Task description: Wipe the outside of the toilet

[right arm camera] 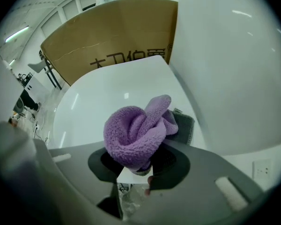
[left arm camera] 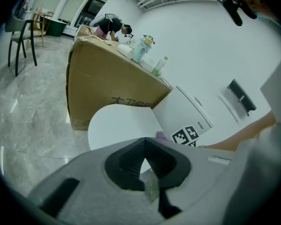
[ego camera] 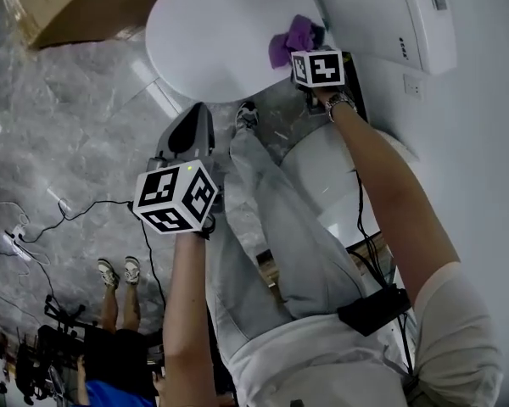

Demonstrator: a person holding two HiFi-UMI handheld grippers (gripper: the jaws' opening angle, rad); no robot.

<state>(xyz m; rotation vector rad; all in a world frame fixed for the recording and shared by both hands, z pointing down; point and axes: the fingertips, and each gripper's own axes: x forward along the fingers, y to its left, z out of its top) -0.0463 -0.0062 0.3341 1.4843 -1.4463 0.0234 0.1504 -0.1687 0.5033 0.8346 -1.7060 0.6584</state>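
From the head view, the right gripper (ego camera: 312, 53) reaches up to the rear of the white toilet lid (ego camera: 212, 32), holding a bunched purple cloth (ego camera: 290, 41) close to where the lid meets the tank (ego camera: 382, 15). The left gripper (ego camera: 197, 113) hangs lower in the picture. It is over the marble floor (ego camera: 59, 125) just off the lid's near edge and well apart from the cloth, so the right hand is plainly the working one.

In the left gripper view, the left gripper (left arm camera: 143, 146) has its jaws closed tip to tip with nothing between them. Past them lie the lid (left arm camera: 122, 125), a cardboard box (left arm camera: 103, 88) behind it, and the tank (left arm camera: 182, 109) to the right.

In the right gripper view, the right gripper (right arm camera: 141, 165) is clenched on the purple cloth (right arm camera: 136, 132), which bulges out ahead of the jaws. The cloth sits at the lid's (right arm camera: 103, 97) hinge end, with the tank (right arm camera: 225, 69) just to its right. It seems to rest on the lid, though contact is hard to confirm.

The lid's long axis runs away from the tank toward the box (right arm camera: 117, 32). Nearly all the unwiped surface therefore lies ahead and to the left of the claw, and I judge the next stroke should sweep that way.
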